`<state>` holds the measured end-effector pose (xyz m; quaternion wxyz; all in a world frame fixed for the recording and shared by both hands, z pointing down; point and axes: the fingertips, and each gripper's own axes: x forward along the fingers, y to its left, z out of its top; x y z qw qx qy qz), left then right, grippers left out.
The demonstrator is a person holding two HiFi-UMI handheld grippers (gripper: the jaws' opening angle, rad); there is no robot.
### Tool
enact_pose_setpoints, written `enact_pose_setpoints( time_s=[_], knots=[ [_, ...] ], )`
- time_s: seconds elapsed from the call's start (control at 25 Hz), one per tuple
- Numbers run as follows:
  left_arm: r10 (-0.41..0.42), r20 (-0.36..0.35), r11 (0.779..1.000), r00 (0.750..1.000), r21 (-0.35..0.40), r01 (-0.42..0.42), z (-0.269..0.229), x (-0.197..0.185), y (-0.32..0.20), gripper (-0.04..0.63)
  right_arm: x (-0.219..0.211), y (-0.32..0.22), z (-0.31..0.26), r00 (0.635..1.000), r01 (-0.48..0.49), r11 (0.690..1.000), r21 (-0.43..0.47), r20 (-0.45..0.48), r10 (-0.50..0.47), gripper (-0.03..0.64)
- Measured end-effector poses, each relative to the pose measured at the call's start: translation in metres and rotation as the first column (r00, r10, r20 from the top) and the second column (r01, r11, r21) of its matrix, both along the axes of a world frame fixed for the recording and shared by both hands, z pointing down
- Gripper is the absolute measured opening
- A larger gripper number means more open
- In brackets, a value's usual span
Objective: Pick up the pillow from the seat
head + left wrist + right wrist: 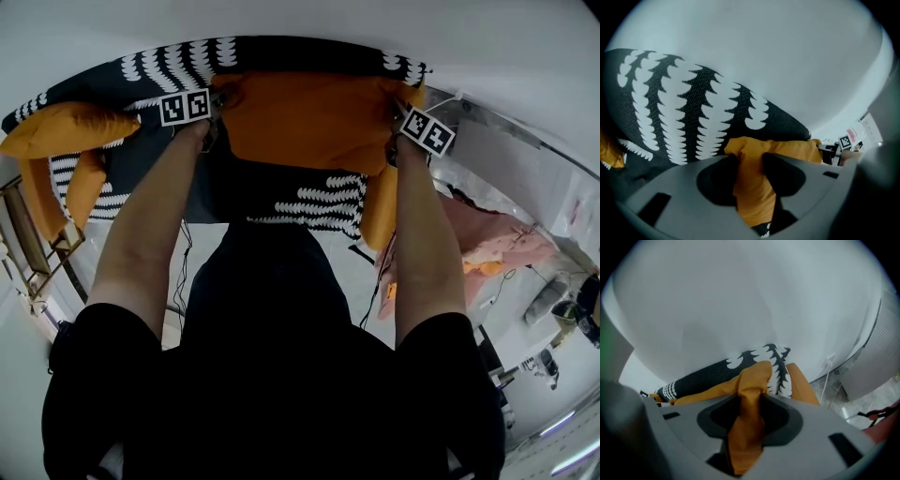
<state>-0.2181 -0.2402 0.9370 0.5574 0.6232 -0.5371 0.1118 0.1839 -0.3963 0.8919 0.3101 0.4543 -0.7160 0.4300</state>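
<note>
- pillow [309,122], orange, spread across upper part of the seat [309,202], which has a black-and-white patterned cover
- L gripper [750,161] closed on pillow's top-left corner; fabric bunched betw. jaws
- R gripper [750,397] clamped on top-right corner; orange cloth pinched same way
- 2nd orange cushion [66,129] at seat's left end, apart from pillow

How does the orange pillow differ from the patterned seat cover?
The pillow is plain orange; the seat cover is black with white leaf-like marks. The pillow is pinched at two corners by the left gripper and right gripper; the seat cover is ungripped. Both are fabric.
</note>
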Motion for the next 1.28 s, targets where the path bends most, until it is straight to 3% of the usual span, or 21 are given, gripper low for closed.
enact_pose_setpoints(
  time_s=[0.44,1.28],
  knots=[
    [0.015,0.012,1.0,1.0,0.007,-0.015,-0.023,0.004,0.012,0.156,0.005,0.02,-0.016,0.999,0.037,0.999,-0.009,-0.019,-0.037,0.104],
    [0.055,0.047,0.998,0.997,0.014,-0.055,-0.084,0.019,0.067,0.133,0.025,0.085,-0.066,0.999,0.032,0.999,-0.012,-0.01,-0.032,0.092]
  ],
)
